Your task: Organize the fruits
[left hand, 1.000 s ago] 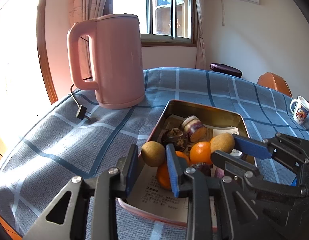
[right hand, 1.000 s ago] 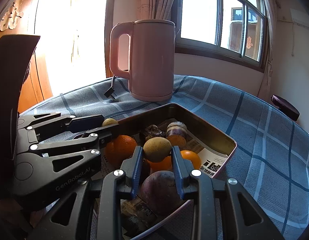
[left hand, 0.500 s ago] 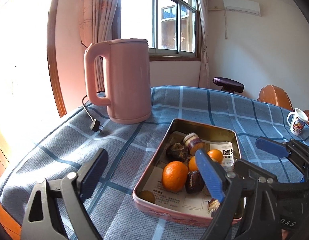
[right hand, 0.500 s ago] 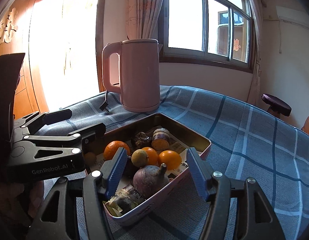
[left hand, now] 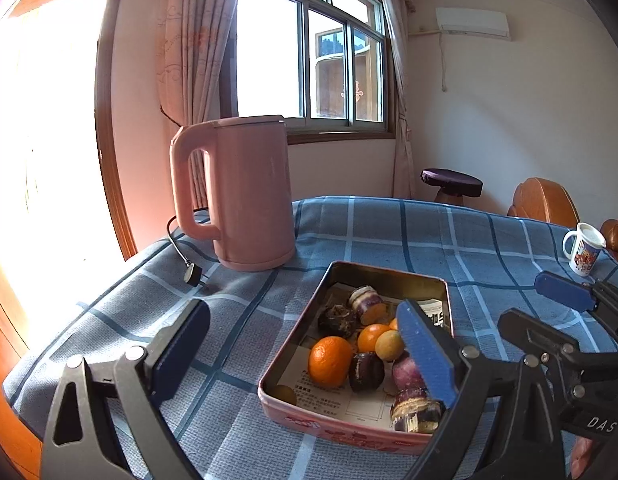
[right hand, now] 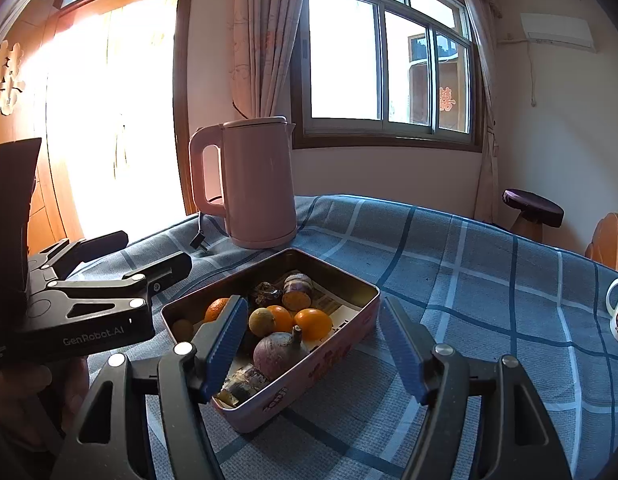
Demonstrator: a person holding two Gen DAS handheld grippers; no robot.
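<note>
a: where's the fruit right now?

b: all in the pink tin [left hand: 341, 430] on the blue checked tablecloth [left hand: 389, 232], lying on printed paper. a big orange [left hand: 330, 361] sits near the tin's left wall, a dark round fruit [left hand: 365, 371] just beside it, and a small yellow-brown fruit [left hand: 389, 345] touches a second orange behind it. a small brownish fruit [left hand: 284, 393] lies alone in the near left corner.

a: and the grippers?

b: the left gripper [left hand: 305, 356] has just been opening and its jaws stand wide, nothing pressed between them; one blue pad is over the cloth, the other over the tin's near end. the right gripper [right hand: 313, 350] has also just been opening, jaws apart, with the tin's near corner and a purple bulb-shaped fruit [right hand: 280, 351] seen between them but not gripped.

a: anything else on the table?

b: a pink kettle [right hand: 261, 184] stands behind the tin, its plug [left hand: 192, 273] lying on the cloth. a white mug [left hand: 583, 250] is well apart to the right. the wrapped thing at the tin's near end [left hand: 415, 410] may be a cut root; it's too shadowed to say.
</note>
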